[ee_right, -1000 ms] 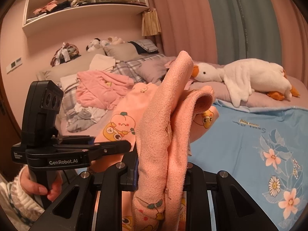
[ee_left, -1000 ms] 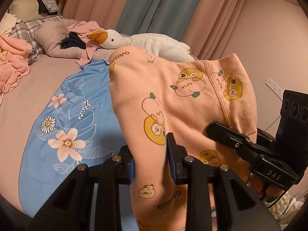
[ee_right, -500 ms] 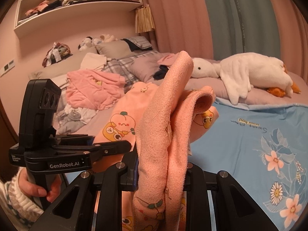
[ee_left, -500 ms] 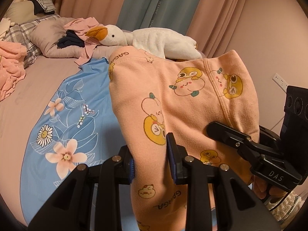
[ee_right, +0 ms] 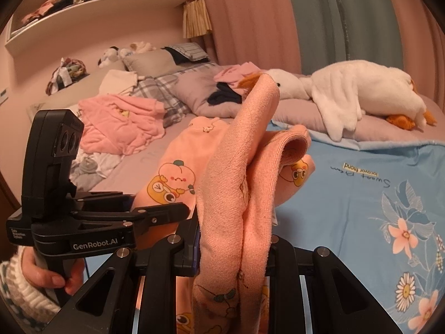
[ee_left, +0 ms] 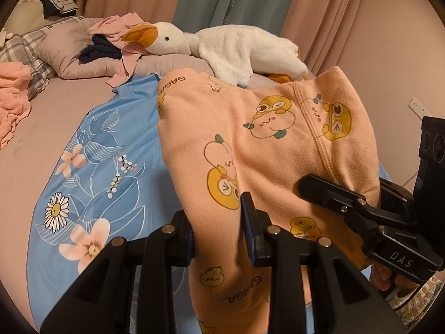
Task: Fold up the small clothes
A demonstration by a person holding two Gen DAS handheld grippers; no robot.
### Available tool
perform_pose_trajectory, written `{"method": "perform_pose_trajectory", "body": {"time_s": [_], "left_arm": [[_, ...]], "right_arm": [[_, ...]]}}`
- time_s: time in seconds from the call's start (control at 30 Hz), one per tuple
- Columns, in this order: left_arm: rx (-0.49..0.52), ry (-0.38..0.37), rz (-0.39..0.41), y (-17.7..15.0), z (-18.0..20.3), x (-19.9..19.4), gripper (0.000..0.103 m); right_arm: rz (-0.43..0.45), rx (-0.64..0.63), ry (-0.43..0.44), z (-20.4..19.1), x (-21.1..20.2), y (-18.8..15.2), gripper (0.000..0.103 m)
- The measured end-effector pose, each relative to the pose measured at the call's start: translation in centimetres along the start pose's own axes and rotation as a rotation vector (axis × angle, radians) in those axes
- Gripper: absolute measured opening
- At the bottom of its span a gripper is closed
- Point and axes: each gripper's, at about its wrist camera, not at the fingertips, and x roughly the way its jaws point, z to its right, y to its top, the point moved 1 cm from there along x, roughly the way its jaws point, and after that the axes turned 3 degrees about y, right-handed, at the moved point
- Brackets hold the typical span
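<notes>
A small orange garment [ee_left: 272, 144] printed with yellow cartoon fruit hangs in the air between both grippers, above the bed. My left gripper [ee_left: 219, 233] is shut on one bunched edge of it. My right gripper [ee_right: 235, 245] is shut on the other edge, where the orange garment [ee_right: 239, 183] stands up in thick folds and hides the pads. Each gripper shows in the other's view: the right gripper [ee_left: 347, 206] at the right, the left gripper [ee_right: 144, 214] at the left.
A blue flowered sheet [ee_left: 91, 167] covers the bed under the garment. A white plush goose [ee_left: 230, 44] lies across the pillows behind. A pink clothes pile [ee_right: 122, 122] and grey pillows [ee_right: 200, 91] sit at the bed's head. A wall shelf [ee_right: 97, 2] holds more clothes.
Both grippers have swung together with the garment still held; the goose and pillows have shifted in view. The grip on the garment is unchanged.
</notes>
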Motion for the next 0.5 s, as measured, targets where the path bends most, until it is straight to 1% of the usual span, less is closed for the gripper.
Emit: {"method": "perform_pose_trajectory", "body": {"time_s": [0.3, 0.5], "left_arm": [[0.003, 0.023, -0.036, 1.0, -0.9, 3.5, 0.029], [0.012, 0.051, -0.062, 1.4, -1.3, 5.8, 0.029]], "right_arm": [[-0.031, 0.03, -0.01, 1.7, 2.6, 0.0, 0.026], [-0.056, 0.059, -0.017, 2.9, 4.6, -0.2, 0.026]]}}
